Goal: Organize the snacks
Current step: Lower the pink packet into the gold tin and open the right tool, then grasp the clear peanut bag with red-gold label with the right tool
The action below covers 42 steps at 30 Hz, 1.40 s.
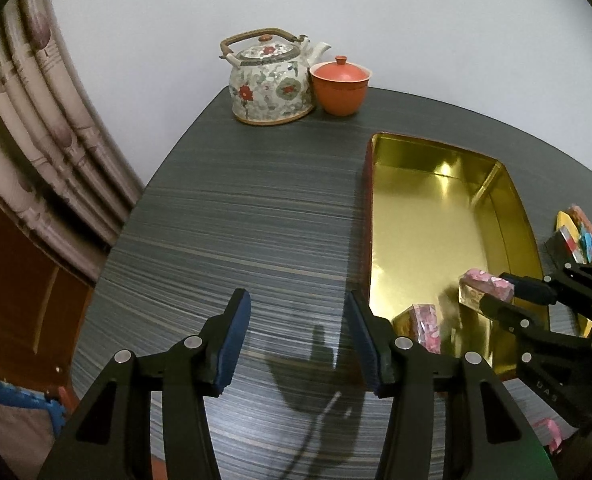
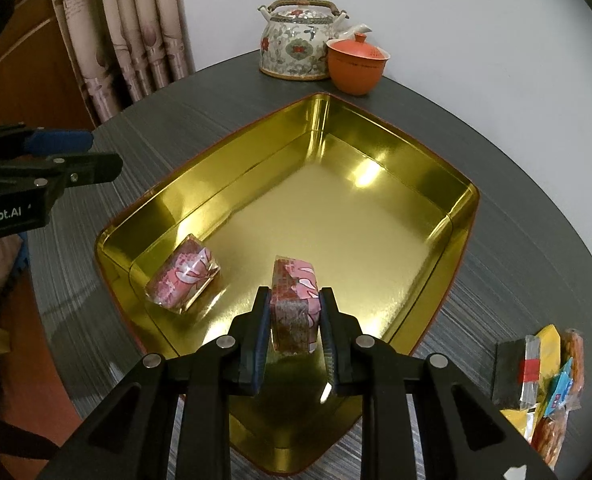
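Wide bare floor in gold tin (image 2: 376, 152)

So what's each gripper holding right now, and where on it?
The right gripper clamps a pink wrapped snack by its two flat sides, over the gold tin. The left gripper is open, holding nothing.

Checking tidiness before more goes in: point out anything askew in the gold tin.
The pink snack lying in the gold tin sits slanted to its walls, near a corner. The right gripper holds a second pink snack over the tin. Nothing spilled or damaged.
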Motion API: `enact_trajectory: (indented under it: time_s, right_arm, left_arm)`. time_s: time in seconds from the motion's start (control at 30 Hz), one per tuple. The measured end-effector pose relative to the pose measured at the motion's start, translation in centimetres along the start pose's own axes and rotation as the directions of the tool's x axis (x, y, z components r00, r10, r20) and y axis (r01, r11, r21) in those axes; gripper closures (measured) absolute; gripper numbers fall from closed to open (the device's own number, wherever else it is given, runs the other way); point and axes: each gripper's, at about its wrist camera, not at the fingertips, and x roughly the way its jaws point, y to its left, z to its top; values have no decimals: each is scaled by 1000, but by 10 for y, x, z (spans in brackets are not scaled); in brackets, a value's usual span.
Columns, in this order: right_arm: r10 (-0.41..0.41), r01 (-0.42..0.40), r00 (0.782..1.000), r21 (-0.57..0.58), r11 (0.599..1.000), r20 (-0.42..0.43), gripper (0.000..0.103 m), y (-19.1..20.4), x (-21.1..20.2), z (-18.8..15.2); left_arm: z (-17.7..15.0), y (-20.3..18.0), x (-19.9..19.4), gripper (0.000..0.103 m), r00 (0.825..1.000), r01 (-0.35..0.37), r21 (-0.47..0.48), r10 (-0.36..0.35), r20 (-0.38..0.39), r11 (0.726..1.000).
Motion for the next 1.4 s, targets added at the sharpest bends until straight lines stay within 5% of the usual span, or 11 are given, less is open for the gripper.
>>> enact_trajectory:
  time_s: [0.2, 0.37, 0.7, 0.97, 1.2, 1.4]
  right_arm:
    - [3, -3, 1000, 29, 1000, 5, 80, -3, 1, -3]
    - [8, -9, 1000, 59, 998, 29, 61, -7, -4, -3]
    - [18, -35, 993, 140, 990, 118, 56, -32, -43, -19]
    - [-78, 46, 989, 239, 970, 127, 56, -104, -82, -64]
    - [-198, 158, 978, 379, 912, 67, 56, -188, -105, -121]
    - [-208, 184, 978, 406, 895, 15, 56, -215, -101, -155]
  left_arm:
    - [0, -4, 3, 51, 1000, -3, 12, 3, -8, 1000]
    - [-1, -5, 7, 51, 1000, -4, 14, 4, -15, 1000]
    - [-2, -7, 10, 50, 1000, -4, 20, 5, -20, 1000]
    - [-5, -12, 11, 50, 999, -19, 39, 21, -27, 999]
    - [-8, -20, 12, 49, 999, -27, 61, 29, -29, 998]
    - [-12, -31, 11, 49, 999, -24, 91, 27, -29, 996]
